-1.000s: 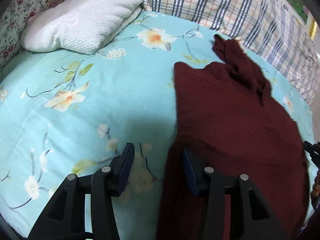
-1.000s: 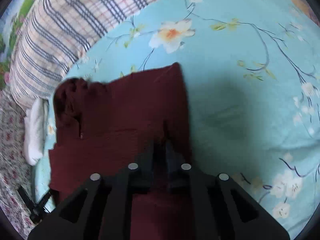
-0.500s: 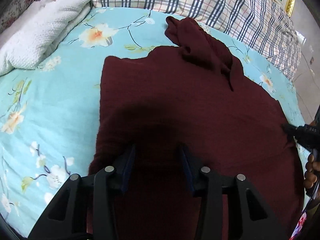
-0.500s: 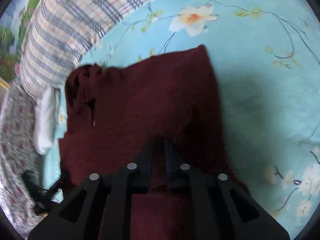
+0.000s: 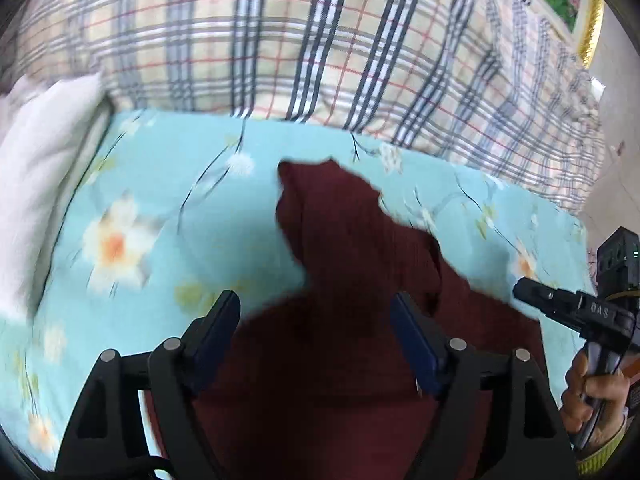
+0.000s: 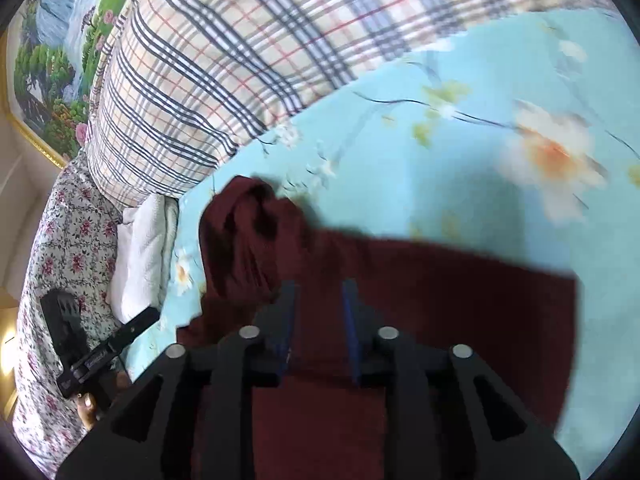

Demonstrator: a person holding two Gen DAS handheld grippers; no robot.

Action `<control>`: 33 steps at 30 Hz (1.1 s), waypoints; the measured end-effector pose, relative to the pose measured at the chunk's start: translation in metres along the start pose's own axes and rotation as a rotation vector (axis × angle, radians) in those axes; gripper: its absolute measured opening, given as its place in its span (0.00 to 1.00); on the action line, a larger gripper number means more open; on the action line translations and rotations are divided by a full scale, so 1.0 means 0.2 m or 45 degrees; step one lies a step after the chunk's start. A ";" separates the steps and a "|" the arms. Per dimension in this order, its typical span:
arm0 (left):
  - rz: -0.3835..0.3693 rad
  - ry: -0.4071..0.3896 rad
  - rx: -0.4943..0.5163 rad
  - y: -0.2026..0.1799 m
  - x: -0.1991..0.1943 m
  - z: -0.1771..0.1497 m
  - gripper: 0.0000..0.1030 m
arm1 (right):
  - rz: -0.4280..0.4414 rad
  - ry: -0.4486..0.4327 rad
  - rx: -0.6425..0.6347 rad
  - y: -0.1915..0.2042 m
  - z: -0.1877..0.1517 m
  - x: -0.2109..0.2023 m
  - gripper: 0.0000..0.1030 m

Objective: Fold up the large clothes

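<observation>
The dark red top lies on the bed under both my grippers. My left gripper has its fingers wide apart, holding nothing. My right gripper has a small gap between its fingers, with nothing pinched.

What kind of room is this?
Most likely a bedroom. A dark red knitted garment lies on a bed with a light blue flowered sheet, a big plaid pillow sits behind it, and a gold-framed landscape painting hangs on the wall.

Maroon garment hem below frame edge
</observation>
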State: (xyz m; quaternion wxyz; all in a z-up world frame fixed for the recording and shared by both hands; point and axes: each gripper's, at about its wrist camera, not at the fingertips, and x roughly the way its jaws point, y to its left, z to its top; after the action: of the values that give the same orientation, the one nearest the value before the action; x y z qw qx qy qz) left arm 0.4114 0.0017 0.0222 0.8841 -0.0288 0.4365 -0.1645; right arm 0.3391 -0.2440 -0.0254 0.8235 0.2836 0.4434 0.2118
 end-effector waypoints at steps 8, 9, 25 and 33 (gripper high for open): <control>0.140 0.052 0.212 -0.09 0.39 0.34 0.63 | 0.010 0.181 -0.264 0.19 0.34 0.47 0.31; 0.149 0.066 0.234 -0.09 0.42 0.34 0.57 | 0.011 0.198 -0.285 0.20 0.35 0.52 0.31; 0.118 -0.077 0.324 0.04 0.18 -0.09 0.03 | -0.170 -0.146 -0.161 -0.06 0.28 0.16 0.03; 0.026 0.005 0.234 0.15 0.19 -0.15 0.22 | -0.201 0.041 -0.138 -0.17 0.12 0.11 0.12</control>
State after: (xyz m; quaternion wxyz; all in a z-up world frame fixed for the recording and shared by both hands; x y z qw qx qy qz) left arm 0.4169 0.0217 -0.0319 0.8837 0.0573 0.4215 -0.1951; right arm 0.3733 -0.2635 -0.0503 0.8445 0.1993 0.4654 0.1746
